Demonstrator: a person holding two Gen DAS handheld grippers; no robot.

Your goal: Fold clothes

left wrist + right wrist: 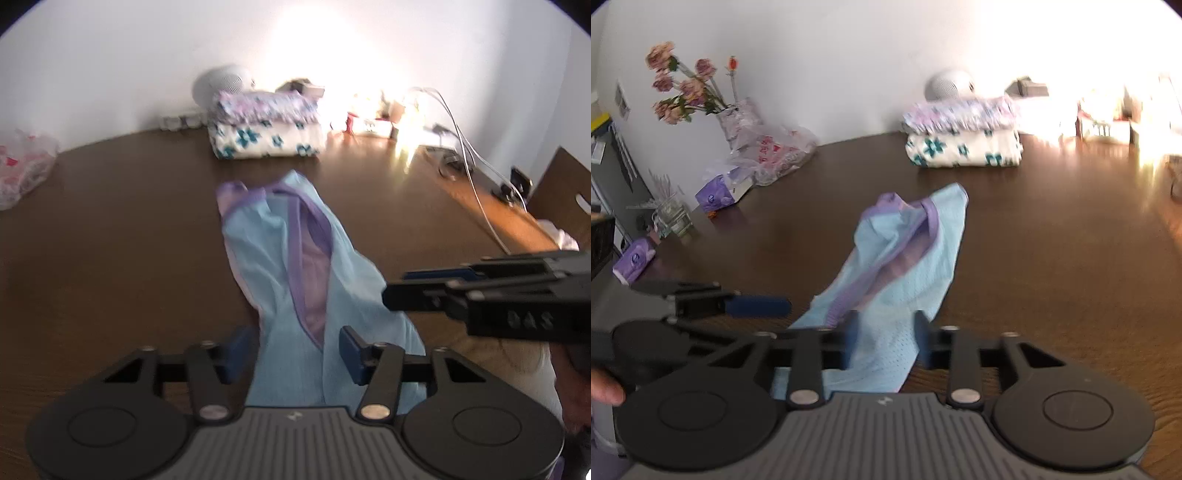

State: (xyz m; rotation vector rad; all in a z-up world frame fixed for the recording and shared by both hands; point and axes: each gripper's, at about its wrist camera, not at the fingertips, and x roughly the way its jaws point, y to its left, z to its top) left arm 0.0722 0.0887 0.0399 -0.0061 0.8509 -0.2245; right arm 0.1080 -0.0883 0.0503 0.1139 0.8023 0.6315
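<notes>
We see brown table [110, 229] under both grippers. Light-blue garment [280, 258], purple trim, lies crumpled lengthwise, near end between narrowed pads of left gripper [295, 354] and right gripper [886, 343]; grip unclear. Beyond: folded floral stack [266, 136]. Right: cables [469, 162].

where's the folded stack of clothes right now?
The folded stack of clothes sits at the far side of the brown table near the white wall, beyond the light blue garment and in front of a round white device.
</notes>
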